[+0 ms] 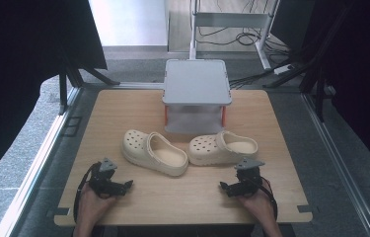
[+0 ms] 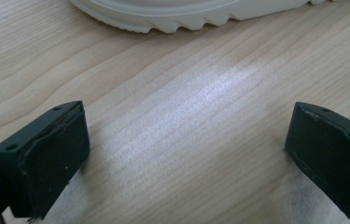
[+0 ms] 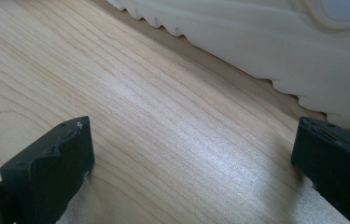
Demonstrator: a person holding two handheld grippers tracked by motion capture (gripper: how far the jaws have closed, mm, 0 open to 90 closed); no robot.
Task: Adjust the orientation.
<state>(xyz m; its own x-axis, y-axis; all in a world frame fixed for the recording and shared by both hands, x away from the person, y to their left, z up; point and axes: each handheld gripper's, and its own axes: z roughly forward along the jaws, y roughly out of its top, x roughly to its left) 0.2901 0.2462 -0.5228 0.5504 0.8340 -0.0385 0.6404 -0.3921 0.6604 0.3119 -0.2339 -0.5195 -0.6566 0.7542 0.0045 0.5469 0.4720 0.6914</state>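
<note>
Two cream clogs on a wood table [image 1: 123, 106]. Left clog [image 1: 154, 152] near the middle, toe up and to the left, heel down and to the right. Right clog [image 1: 223, 147] just beside it, toe pointing left, heel to the right. Toe of the right clog very close to the heel end of the left one; hard to say if touching.

Behind the clogs, at the far edge of the table, a grey stand [image 1: 197, 81] with a flat top and orange bits at its legs. Both clogs in front of it, not on it.

Left gripper [image 1: 126, 185] low on the table near the front edge, held in a hand [image 1: 91, 200]. Jaws spread wide, nothing between them but bare wood. Up close in the left gripper view [image 2: 186, 149], the bumpy sole of a clog [image 2: 186, 11] at the top, apart from the jaws.

Right gripper [image 1: 224, 187] low on the other side, held in the other hand [image 1: 259, 202]. Jaws spread wide too, holding nothing. Up close in the right gripper view [image 3: 191, 158], the side and zigzag sole of a clog [image 3: 266, 42] very near one jaw; touching or not, cannot tell.

Past the table, grey floor, black cloth on both sides, and cables [image 1: 232, 37] by a white frame [image 1: 229, 19].
</note>
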